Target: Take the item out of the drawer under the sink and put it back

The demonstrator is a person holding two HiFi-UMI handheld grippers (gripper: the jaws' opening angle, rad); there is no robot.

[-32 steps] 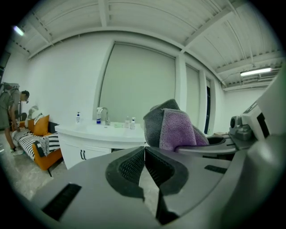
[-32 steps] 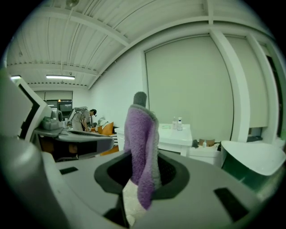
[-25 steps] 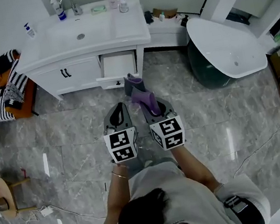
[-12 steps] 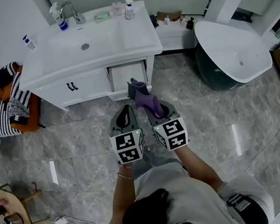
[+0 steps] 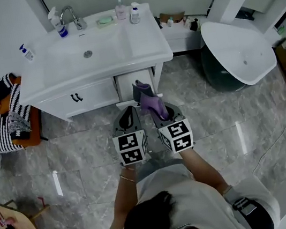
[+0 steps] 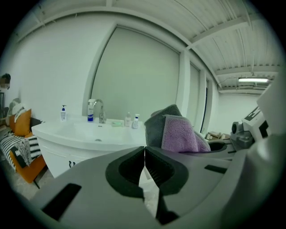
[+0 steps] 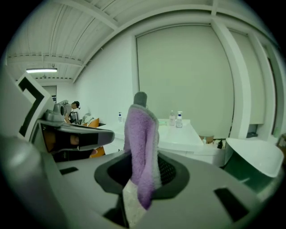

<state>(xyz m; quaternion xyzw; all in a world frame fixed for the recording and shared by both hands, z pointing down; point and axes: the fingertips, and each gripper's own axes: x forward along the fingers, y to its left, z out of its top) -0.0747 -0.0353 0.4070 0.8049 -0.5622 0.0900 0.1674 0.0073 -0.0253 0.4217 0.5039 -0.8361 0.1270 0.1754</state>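
Nearest the person, the put-back half of the task was judged to be in hand. A purple and grey towel [image 5: 149, 100] was pinched upright in the right tongs [image 5: 156, 110], whose jaws were partly closed on its lower edge. Beside them, the left tongs [image 5: 129, 113] were pressed together on nothing. Just beyond, the drawer [image 5: 134, 80] under the sink [image 5: 87, 52] was seen pulled open, with the towel outside it. The next move was judged to call for the towel to be lowered into that drawer and released.
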